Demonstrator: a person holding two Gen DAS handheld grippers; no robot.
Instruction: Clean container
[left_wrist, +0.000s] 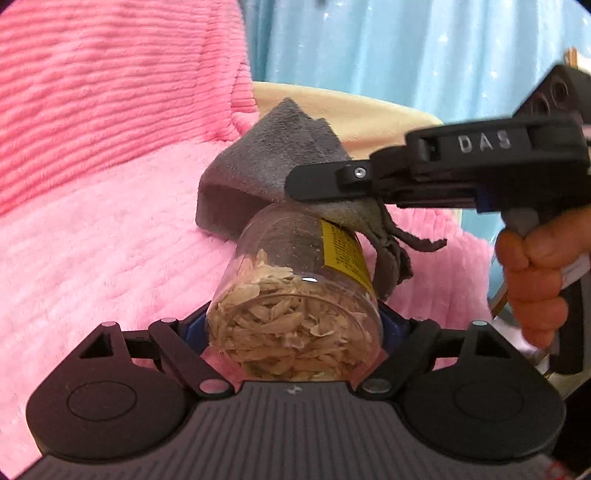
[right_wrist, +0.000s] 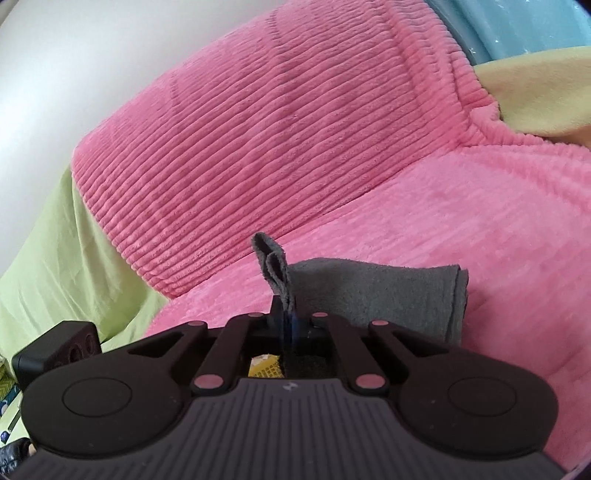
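Note:
A clear plastic jar (left_wrist: 295, 295) with a yellow label (left_wrist: 345, 254) and pale flakes inside lies on its side, base toward the left wrist camera. My left gripper (left_wrist: 293, 325) is shut on the jar near its base. A grey cloth (left_wrist: 273, 173) is draped over the jar's far end. My right gripper (left_wrist: 306, 184) comes in from the right, held by a hand (left_wrist: 532, 273), and is shut on the cloth. In the right wrist view the right gripper (right_wrist: 290, 317) pinches a fold of the grey cloth (right_wrist: 369, 291), and a bit of the yellow label (right_wrist: 264, 367) shows below.
A pink ribbed blanket (left_wrist: 110, 206) covers the surface under and behind the jar. A pale yellow cushion (left_wrist: 362, 114) and a light blue curtain (left_wrist: 406, 48) stand behind. A green sheet (right_wrist: 48, 258) lies at the left in the right wrist view.

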